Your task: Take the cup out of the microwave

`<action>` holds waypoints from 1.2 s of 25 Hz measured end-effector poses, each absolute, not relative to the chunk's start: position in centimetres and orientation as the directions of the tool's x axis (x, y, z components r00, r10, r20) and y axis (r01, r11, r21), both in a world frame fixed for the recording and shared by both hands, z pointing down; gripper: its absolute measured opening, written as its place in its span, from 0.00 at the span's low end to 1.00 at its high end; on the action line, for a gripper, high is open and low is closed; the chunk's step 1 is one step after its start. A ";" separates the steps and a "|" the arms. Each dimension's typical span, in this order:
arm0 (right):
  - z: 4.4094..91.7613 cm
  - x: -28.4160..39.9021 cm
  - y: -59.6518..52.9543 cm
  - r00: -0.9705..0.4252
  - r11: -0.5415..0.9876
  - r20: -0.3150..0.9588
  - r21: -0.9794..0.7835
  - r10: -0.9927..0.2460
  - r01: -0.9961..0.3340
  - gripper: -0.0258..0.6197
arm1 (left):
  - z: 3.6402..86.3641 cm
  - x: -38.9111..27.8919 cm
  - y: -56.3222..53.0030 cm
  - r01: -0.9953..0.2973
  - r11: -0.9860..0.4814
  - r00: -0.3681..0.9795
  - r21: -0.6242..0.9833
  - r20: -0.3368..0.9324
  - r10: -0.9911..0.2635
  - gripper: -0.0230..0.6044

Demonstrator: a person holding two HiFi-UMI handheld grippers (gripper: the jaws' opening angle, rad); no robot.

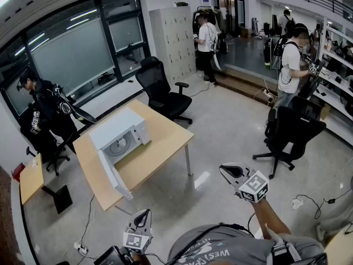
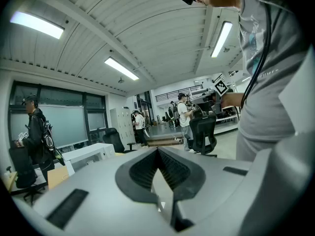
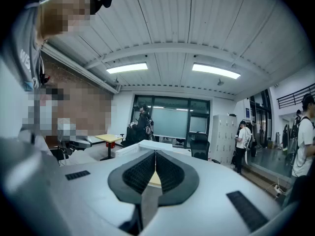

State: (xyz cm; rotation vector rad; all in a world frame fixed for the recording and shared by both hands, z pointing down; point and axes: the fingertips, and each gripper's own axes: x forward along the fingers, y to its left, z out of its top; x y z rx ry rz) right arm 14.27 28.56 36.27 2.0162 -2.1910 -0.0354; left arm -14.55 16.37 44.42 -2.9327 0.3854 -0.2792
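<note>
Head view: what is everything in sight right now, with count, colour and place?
microwave: one, white, door open, on the table
table: one, light wood, centre
office chairs: at least two, black, behind table and at right
lockers: one bank, pale grey, back wall
other people: at least three, standing around the room
left gripper: one, grey, bottom, fingers shut, empty
right gripper: one, grey, lower right, fingers shut, empty

Open floor runs to the bench; the microwave door juts out, open, left of its cavity.
</note>
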 end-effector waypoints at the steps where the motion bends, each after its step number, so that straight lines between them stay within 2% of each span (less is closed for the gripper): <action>1: 36.2 14.3 28.6 -0.077 0.090 0.103 0.129 -0.992 -0.988 0.06 | 44.5 -14.5 16.5 -0.237 -0.952 0.950 -0.194 0.161 -0.269 0.11; 24: 37.1 13.6 30.6 -0.095 0.107 0.112 0.108 -0.989 -0.988 0.06 | 45.2 -15.4 19.0 -0.247 -0.953 0.944 -0.178 0.179 -0.278 0.11; 30: 34.3 12.7 33.9 -0.085 0.093 0.091 0.086 -0.992 -0.992 0.06 | 42.8 -15.7 20.9 -0.226 -0.959 0.944 -0.169 0.207 -0.259 0.11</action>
